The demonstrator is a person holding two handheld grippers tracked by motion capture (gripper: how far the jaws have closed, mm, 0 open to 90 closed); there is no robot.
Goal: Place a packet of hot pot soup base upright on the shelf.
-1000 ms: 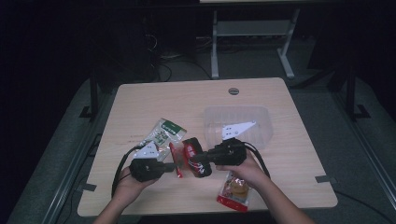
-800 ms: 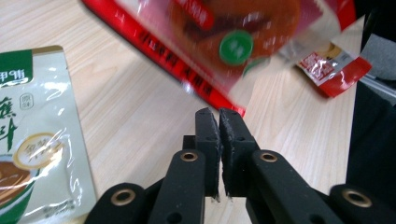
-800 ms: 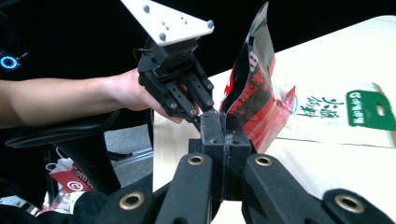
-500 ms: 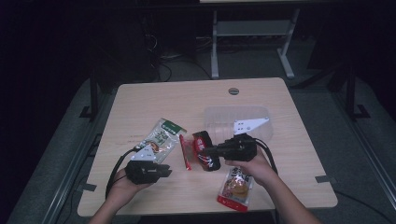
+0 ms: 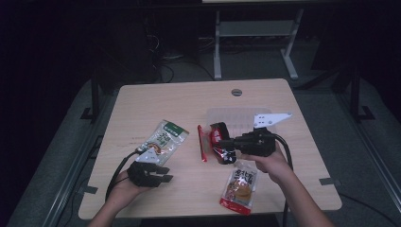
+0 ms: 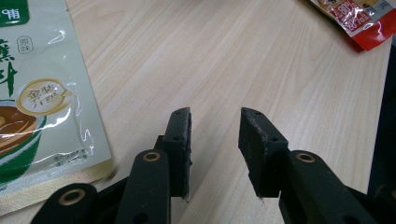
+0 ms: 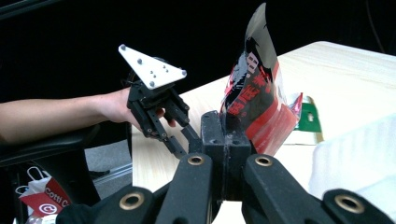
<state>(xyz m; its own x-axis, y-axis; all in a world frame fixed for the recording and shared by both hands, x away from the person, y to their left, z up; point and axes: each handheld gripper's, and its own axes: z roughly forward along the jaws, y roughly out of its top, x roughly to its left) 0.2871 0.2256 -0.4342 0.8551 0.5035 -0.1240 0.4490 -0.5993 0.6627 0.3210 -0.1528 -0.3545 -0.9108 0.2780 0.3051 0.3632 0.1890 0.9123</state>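
A red and black snack packet (image 5: 216, 138) is held off the table, with my right gripper (image 5: 226, 145) shut on its lower edge. In the right gripper view the packet (image 7: 254, 93) stands upright above the closed jaws of the right gripper (image 7: 225, 122). My left gripper (image 5: 166, 173) rests low at the table's front left, apart from the packet. Its jaws have just been opening. In the left gripper view the left gripper (image 6: 215, 116) stands open over bare wood with nothing between its fingers.
A green and white packet (image 5: 165, 138) lies just beyond the left gripper. A red and orange packet (image 5: 240, 187) lies near the front edge below the right hand. A clear plastic container (image 5: 234, 117) sits behind the right gripper.
The left gripper's jaws have opened and it now sits clear of the red and black packet. The right gripper has carried that packet up and to the right.
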